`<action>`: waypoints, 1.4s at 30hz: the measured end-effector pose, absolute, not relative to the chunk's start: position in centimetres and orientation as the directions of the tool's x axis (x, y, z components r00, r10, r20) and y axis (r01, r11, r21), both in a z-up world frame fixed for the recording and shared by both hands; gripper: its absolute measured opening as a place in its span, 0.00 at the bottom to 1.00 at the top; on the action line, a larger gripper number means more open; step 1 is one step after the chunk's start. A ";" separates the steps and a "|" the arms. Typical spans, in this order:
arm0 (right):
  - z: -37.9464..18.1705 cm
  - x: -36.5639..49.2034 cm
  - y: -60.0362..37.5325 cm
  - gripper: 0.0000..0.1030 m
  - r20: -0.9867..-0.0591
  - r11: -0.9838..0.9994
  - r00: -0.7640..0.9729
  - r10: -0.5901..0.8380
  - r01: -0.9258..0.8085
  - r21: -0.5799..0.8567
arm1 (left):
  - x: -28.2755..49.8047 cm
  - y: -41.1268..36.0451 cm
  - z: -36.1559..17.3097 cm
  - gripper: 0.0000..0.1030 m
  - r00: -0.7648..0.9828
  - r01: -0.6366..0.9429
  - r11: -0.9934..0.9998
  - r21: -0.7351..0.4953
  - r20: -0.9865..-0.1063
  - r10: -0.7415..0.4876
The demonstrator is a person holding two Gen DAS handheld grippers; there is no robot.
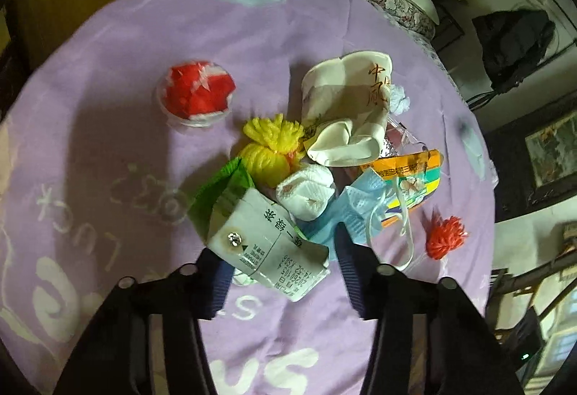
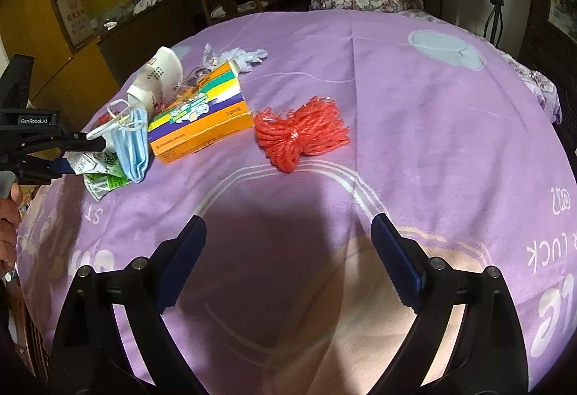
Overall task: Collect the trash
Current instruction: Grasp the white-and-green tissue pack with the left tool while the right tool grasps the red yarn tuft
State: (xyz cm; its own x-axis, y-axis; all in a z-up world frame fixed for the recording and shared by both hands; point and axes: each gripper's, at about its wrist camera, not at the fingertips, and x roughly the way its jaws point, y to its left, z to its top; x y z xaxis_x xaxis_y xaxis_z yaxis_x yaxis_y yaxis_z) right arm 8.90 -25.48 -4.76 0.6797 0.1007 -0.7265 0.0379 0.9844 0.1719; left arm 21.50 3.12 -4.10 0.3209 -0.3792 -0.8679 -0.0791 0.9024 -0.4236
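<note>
On a lilac printed bedsheet lies one heap of trash, at the centre of the left wrist view. Counted there: one flattened green-and-white carton, one crushed white paper cup with brown characters, one wad of white tissue, one pleated blue face mask with white ear loops, one glossy orange medicine box, one fluffy yellow yarn pompom. Apart from the heap sit one clear plastic tub of crumpled red paper at ten o'clock and one frayed red yarn bundle at four o'clock.

One left gripper has its ribbed blue jaws part-open, set either side of the carton; whether both pads press it I cannot tell. One right gripper stands wide open over bare sheet, holding nothing, with the red bundle at twelve o'clock from it.
</note>
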 end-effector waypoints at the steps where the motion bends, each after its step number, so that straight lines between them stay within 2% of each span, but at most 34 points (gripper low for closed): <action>1: -4.8 8.9 -25.5 0.87 -0.727 0.985 0.679 0.099 0.039 0.170 | 21.7 3.2 -4.4 0.44 0.309 -0.092 0.893 -0.440 -0.865 -0.394; 5: -5.0 9.1 -25.9 0.87 -0.730 0.984 0.676 0.095 0.046 0.170 | 22.3 3.3 -4.6 0.40 0.314 -0.112 0.885 -0.451 -0.862 -0.399; 6: -5.0 9.1 -25.9 0.87 -0.730 0.984 0.677 0.093 0.047 0.169 | 22.2 3.2 -4.6 0.35 0.317 -0.108 0.886 -0.450 -0.861 -0.398; 17: -4.5 11.8 -26.6 0.87 -0.742 0.989 0.668 0.056 0.064 0.132 | 17.0 4.5 -2.1 0.35 0.340 0.052 0.897 -0.439 -0.837 -0.429; 23: -4.5 15.0 -26.0 0.87 -0.736 0.993 0.677 -0.005 0.087 0.074 | 14.5 5.9 -2.0 0.35 0.372 0.071 0.915 -0.398 -0.840 -0.394; 26: -4.7 16.3 -25.8 0.85 -0.741 0.991 0.672 -0.012 0.104 0.079 | 14.1 6.8 -2.3 0.35 0.366 0.056 0.907 -0.417 -0.837 -0.408; 32: -5.2 17.9 -25.4 0.62 -0.777 0.991 0.628 -0.026 0.116 0.061 | 13.6 8.1 -1.7 0.35 0.389 0.054 0.913 -0.405 -0.833 -0.392; 34: -4.8 17.2 -25.2 0.48 -0.772 0.992 0.635 -0.010 0.104 0.073 | 13.4 8.7 -1.5 0.35 0.396 0.042 0.910 -0.413 -0.829 -0.394; 37: -3.7 15.4 -24.5 0.45 -0.753 0.995 0.657 0.004 0.072 0.069 | 12.7 9.3 -1.1 0.35 0.403 0.041 0.909 -0.416 -0.825 -0.396; 42: -2.4 11.4 -23.0 0.45 -0.730 0.995 0.680 0.062 0.019 0.103 | 10.5 10.1 -0.6 0.35 0.407 0.045 0.908 -0.416 -0.823 -0.397</action>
State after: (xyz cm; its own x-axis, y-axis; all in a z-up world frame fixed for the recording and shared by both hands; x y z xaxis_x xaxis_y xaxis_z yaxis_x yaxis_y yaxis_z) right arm 11.39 -23.03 -2.35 0.6801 0.0622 -0.7305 0.0194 0.9945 0.1027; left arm 10.45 10.15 -0.64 0.4071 -0.3966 -0.8228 0.0449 0.9084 -0.4157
